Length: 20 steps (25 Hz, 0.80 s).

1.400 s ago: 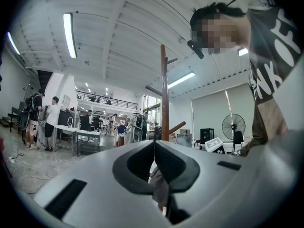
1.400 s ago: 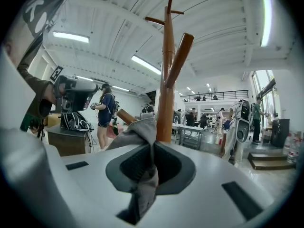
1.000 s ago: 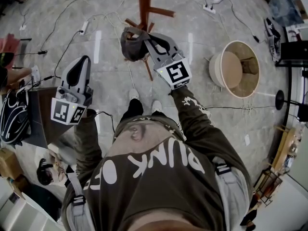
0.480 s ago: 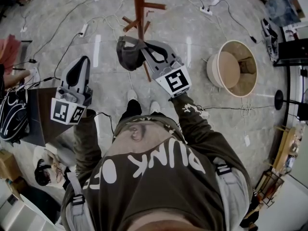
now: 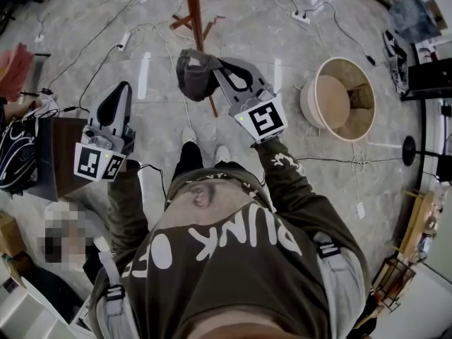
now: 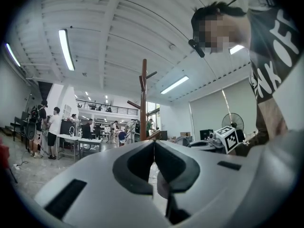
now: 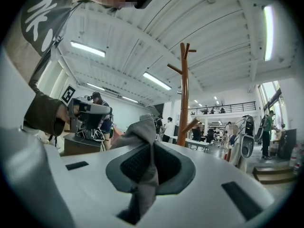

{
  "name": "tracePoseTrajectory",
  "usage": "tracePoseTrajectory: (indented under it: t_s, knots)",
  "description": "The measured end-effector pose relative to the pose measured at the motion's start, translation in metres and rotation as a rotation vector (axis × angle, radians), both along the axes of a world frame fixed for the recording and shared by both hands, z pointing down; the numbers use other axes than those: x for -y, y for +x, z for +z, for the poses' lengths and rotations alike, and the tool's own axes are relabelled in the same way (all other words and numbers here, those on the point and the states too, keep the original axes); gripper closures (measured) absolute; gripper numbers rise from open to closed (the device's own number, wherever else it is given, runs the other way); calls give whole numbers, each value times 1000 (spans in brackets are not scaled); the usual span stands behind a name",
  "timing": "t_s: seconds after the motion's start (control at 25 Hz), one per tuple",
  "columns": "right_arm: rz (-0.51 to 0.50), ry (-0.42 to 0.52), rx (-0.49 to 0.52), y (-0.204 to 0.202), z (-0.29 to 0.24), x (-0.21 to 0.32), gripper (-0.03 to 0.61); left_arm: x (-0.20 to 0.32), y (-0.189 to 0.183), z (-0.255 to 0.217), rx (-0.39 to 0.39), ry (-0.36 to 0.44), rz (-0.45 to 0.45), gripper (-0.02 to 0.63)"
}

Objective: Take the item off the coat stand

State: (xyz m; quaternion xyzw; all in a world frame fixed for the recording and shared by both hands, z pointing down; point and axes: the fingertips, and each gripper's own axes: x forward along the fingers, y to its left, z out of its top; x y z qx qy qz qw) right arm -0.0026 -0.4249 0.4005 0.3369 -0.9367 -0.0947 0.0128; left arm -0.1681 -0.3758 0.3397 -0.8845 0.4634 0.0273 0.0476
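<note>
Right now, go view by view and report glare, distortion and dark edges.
Head view: fisheye bows the floor, which carries white streaks of reflected light. Left gripper view: black corners, ceiling strip light blown out. Right gripper view: same dark rim; the coat stand is sharp against the bright ceiling, the grey cap in the right tongs evenly lit.
</note>
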Motion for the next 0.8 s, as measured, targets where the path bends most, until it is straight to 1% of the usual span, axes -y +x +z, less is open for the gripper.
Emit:
tracePoseTrajectory:
  t_s: [0.2,0.4,0.64,0.8]
  knots:
    - [-14,2,14,24,-6,-31,549,-45,16,9,-2,-25,-40,607]
    - [-9,8,25,32,-12,-59,551,-77,14,11,3,-36,-59,607]
    - [12,23,31,29,-22,-94,551,-108,14,-2,8,0,-30,607]
    - [38,38,25,20,-28,-127,551,-140,1,-3,-4,15,-6,607]
